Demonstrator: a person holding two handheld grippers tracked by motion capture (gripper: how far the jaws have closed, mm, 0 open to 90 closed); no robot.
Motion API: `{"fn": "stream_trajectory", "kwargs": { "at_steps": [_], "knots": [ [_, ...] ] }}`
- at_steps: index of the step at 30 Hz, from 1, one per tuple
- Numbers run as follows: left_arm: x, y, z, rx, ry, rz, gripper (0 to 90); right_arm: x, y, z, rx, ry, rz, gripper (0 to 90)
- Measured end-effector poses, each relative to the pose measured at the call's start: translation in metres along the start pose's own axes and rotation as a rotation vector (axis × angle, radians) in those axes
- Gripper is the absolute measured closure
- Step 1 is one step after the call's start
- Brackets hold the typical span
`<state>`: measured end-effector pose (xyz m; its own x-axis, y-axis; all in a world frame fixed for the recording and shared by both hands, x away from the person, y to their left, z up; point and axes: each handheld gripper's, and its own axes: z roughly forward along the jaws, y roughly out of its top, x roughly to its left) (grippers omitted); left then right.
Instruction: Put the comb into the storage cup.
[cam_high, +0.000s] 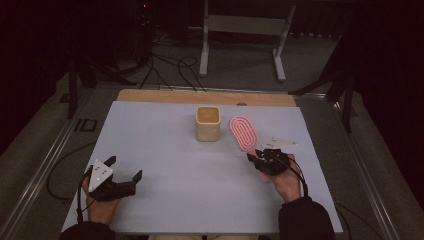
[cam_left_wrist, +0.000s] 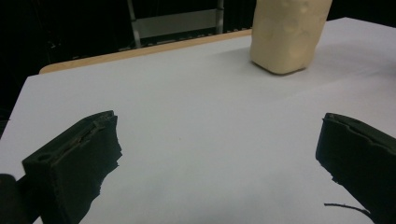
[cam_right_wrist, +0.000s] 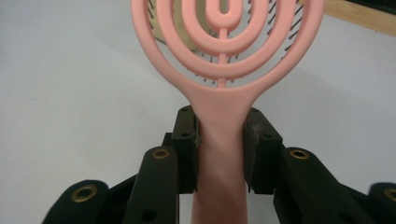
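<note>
The right gripper (cam_right_wrist: 220, 154) is closed on the handle of the pink hairbrush (cam_right_wrist: 223, 70): in the right gripper view both black jaws press flat against the handle from either side, just below the point where it widens into the oval head. The head is an open frame of concentric pink loops with dark bristles visible through the gaps. In the high view the right gripper (cam_high: 256, 157) sits at about 4 o'clock on the white tabletop (cam_high: 165, 150), and the pink hairbrush (cam_high: 243, 132) extends from it toward 11 o'clock, head away from the person. Whether the head rests on the surface or is held clear of it cannot be determined. The beige square cup (cam_high: 207, 123) stands upright just beside the head, at its 9 o'clock, apart from it. The left gripper (cam_high: 126, 168) rests at about 8 o'clock on the tabletop, jaws spread wide with nothing between them; in the left gripper view bare surface lies between its jaws and the beige square cup (cam_left_wrist: 287, 35) stands well ahead at 1 o'clock. No brand, label or legible writing is visible on any item.
</note>
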<state>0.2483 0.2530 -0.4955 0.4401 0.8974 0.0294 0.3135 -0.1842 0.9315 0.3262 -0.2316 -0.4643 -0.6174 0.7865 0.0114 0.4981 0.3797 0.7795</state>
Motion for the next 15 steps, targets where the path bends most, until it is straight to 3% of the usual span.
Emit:
{"fn": "stream_trajectory", "kwargs": {
  "at_steps": [15],
  "knots": [
    [-0.0009,0.0009,0.0005,0.002,0.011,-0.002,0.1,0.0093,0.0022,-0.0008,-0.067,-0.008,-0.013,69.5]
  ]
}}
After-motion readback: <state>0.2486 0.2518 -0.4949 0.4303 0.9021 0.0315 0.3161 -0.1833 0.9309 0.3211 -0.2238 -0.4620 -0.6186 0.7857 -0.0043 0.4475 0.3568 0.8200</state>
